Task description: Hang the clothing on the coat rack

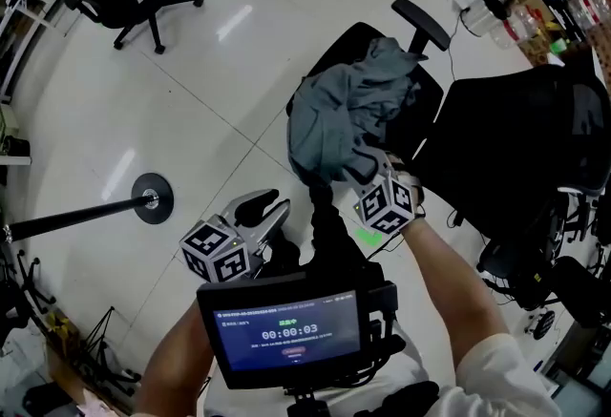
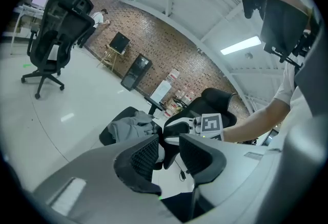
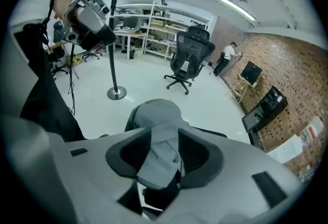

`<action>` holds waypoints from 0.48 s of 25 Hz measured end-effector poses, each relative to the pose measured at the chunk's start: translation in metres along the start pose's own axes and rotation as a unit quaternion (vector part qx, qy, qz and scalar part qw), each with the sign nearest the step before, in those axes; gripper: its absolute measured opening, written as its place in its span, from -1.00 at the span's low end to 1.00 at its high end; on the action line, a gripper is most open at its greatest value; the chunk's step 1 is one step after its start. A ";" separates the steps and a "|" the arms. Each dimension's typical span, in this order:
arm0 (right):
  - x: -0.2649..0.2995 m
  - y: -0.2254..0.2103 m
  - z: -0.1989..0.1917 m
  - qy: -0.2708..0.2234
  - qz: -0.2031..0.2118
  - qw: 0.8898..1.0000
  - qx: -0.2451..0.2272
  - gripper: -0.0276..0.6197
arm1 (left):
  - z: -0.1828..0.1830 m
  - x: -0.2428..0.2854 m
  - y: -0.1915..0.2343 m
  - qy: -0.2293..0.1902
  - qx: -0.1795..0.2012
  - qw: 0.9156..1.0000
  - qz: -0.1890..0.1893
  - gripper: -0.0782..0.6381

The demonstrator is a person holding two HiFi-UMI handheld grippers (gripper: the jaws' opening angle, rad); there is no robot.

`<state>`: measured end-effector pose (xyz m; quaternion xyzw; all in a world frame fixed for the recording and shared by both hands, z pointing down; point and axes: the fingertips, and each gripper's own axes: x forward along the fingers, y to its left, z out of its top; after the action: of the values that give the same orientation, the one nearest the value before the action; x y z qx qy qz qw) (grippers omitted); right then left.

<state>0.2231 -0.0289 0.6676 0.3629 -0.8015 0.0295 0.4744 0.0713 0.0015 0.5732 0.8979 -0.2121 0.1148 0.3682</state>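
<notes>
**Grey garment on the chair, right jaws around a fold**

Head view: a crumpled grey cloth garment [image 1: 339, 114] lies heaped on the seat of a black office chair [image 1: 346, 41]. The right gripper [image 1: 370, 175] is at the heap's near edge and points down into it. The left gripper [image 1: 260, 213] hangs clear of the cloth, further left and nearer the person. A black metal coat rack [image 1: 115, 208] with a round base stands on the glossy white floor [image 1: 220, 72], well to the left of the chair.

Left gripper view: its fingers stand a narrow way apart with nothing between them. Beyond the gap are the garment on the chair and the right gripper just beside it.

Right gripper view: its fingers are spread wide. A fold of the grey garment runs up the middle of the gap, and the dark ribbed pads show bare on either side of it. The coat rack stands upright beyond the chair, at the upper left.
</notes>
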 end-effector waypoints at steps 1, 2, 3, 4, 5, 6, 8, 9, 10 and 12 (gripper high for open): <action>0.004 0.000 -0.002 0.005 -0.001 1.000 -0.010 -0.36 | 0.000 0.002 0.000 0.002 -0.002 1.000 0.003 -0.42; 0.008 0.000 -0.005 0.009 -0.002 1.000 -0.020 -0.36 | 0.000 0.003 0.001 0.004 -0.003 1.000 0.008 -0.42; 0.012 0.000 -0.007 0.014 -0.003 0.999 -0.030 -0.36 | 0.000 0.005 0.002 0.005 -0.003 1.000 0.012 -0.42; 0.017 0.000 -0.009 0.019 -0.006 0.999 -0.038 -0.36 | 0.000 0.007 0.004 0.006 -0.004 1.000 0.016 -0.42; 0.021 -0.001 -0.012 0.024 -0.010 0.999 -0.044 -0.36 | 0.000 0.009 0.005 0.007 -0.004 1.000 0.019 -0.42; 0.025 -0.003 -0.014 0.029 -0.015 0.998 -0.048 -0.36 | -0.001 0.011 0.005 0.008 -0.005 1.000 0.022 -0.42; 0.034 -0.007 -0.018 0.038 -0.026 0.997 -0.055 -0.36 | -0.002 0.014 0.005 0.011 -0.008 1.000 0.024 -0.42; 0.039 -0.009 -0.019 0.041 -0.032 0.997 -0.060 -0.36 | -0.003 0.016 0.005 0.013 -0.009 1.000 0.025 -0.42; 0.043 -0.011 -0.020 0.045 -0.036 0.996 -0.066 -0.36 | -0.004 0.017 0.004 0.015 -0.011 0.999 0.026 -0.42; 0.052 -0.016 -0.022 0.051 -0.042 0.995 -0.076 -0.36 | -0.008 0.021 0.004 0.021 -0.015 0.999 0.029 -0.42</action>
<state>0.2341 -0.0611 0.7152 0.3570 -0.7604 -0.0324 0.5416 0.0876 -0.0018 0.5888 0.8831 -0.2318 0.1406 0.3830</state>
